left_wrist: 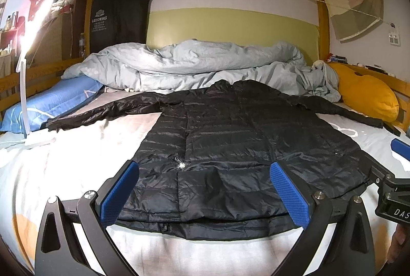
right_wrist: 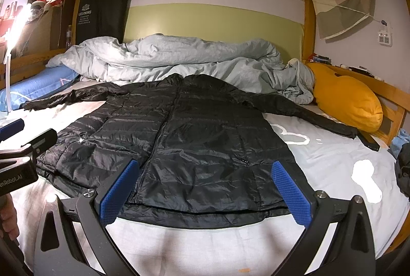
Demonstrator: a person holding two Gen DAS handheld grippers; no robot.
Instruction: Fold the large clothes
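On the pale bed sheet (left_wrist: 77,160), black quilted puffer jacket (left_wrist: 225,142) lies flat, sleeves outspread, no fold made. My left claw (left_wrist: 205,191) and right claw (right_wrist: 205,188) hover at its hem, both spread wide, empty.

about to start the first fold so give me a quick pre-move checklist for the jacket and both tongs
1. Black jacket spread flat, front up: ok.
2. Both sleeves out to the sides: ok; left sleeve, right sleeve.
3. Left tongs open, holding nothing: ok.
4. Right tongs open, holding nothing: ok.
5. Bare sheet beside the jacket to fold onto: ok.
6. Crumpled grey duvet apart from the collar: cannot tell.
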